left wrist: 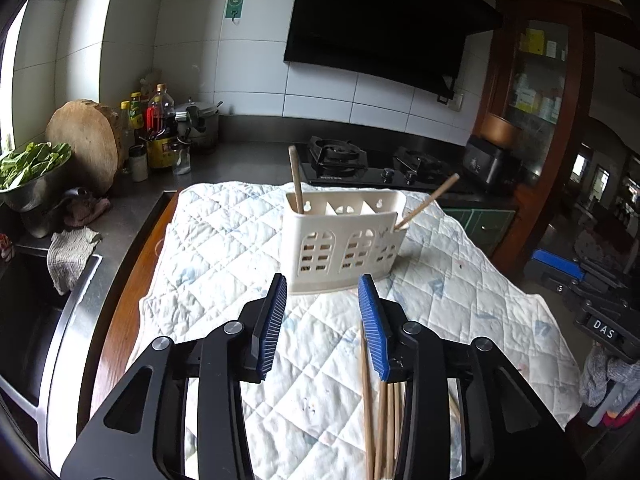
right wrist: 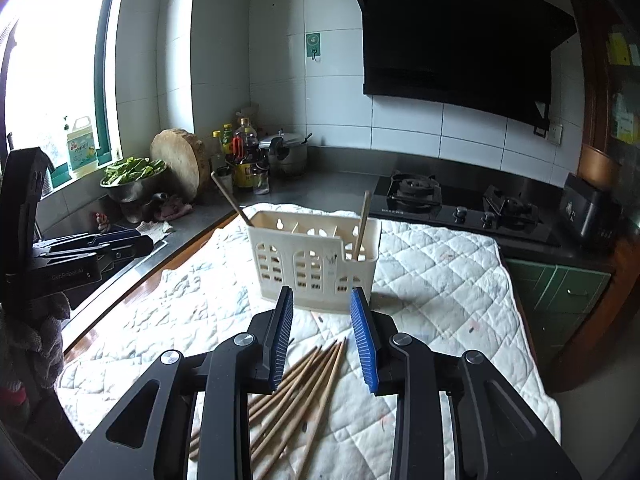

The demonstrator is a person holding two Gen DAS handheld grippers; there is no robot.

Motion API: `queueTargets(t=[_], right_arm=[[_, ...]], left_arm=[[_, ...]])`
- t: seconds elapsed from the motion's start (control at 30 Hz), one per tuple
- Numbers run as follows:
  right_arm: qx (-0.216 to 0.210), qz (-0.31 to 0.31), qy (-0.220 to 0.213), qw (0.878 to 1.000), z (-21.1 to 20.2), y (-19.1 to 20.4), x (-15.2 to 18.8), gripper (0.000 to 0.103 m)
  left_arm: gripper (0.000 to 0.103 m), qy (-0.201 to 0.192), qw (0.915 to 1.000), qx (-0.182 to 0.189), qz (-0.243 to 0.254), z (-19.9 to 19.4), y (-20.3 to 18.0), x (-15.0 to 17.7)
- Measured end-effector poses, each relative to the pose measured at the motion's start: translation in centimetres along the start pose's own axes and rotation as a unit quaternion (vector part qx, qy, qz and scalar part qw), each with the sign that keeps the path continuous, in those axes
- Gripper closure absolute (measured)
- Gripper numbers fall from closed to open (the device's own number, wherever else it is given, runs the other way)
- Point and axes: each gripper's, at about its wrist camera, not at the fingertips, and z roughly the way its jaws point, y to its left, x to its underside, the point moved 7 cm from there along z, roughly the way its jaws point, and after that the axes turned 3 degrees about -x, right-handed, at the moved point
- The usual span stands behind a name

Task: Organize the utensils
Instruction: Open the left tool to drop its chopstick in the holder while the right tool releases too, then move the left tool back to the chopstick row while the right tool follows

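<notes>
A cream utensil holder [left wrist: 340, 240] [right wrist: 316, 260] with several compartments stands upright on a white quilted cloth [left wrist: 224, 240]. One wooden chopstick [left wrist: 297, 180] leans in its left end compartment and another chopstick [left wrist: 430, 198] leans out of its right end. Several loose chopsticks [right wrist: 304, 384] [left wrist: 380, 420] lie in a fan on the cloth in front of the holder. My left gripper [left wrist: 323, 280] is open just short of the holder, nothing between its blue pads. My right gripper [right wrist: 321, 292] is open above the loose chopsticks, not touching them.
A black gas stove [left wrist: 360, 160] lies behind the cloth. At the left are a sink [left wrist: 40, 320], a rag [left wrist: 68, 256], a bowl of greens [right wrist: 132, 178], a round wooden board [right wrist: 180, 162], bottles [right wrist: 244, 156] and a pot [right wrist: 286, 152].
</notes>
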Motion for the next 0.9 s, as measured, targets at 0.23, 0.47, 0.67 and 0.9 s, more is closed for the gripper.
queueTargets(t=[0.23, 0.47, 0.67, 0.9], right_arm=[[0.009, 0.015, 0.047, 0.999, -0.2, 0.6, 7.9, 0.073], [0.008, 0.031, 0.088, 0.996, 1.1, 1.2, 13.3, 0.073], [0.007, 0.036, 0.112, 0.993, 2.7, 1.8, 15.3, 0.074], [0.009, 0.051, 0.132, 0.990, 4.0, 1.6, 16.5, 0.075]], left_arm=[[0.065, 0.028, 0.9995, -0.005, 0.014, -0.5, -1.2, 6.4], [0.065, 0.073, 0.9973, 0.009, 0.002, 0.6, -1.8, 11.8], [0.066, 0.097, 0.9951, 0.012, 0.011, 1.5, -3.1, 14.6], [0.086, 0.128, 0.9912, 0.007, 0.033, 3.5, -4.3, 16.6]])
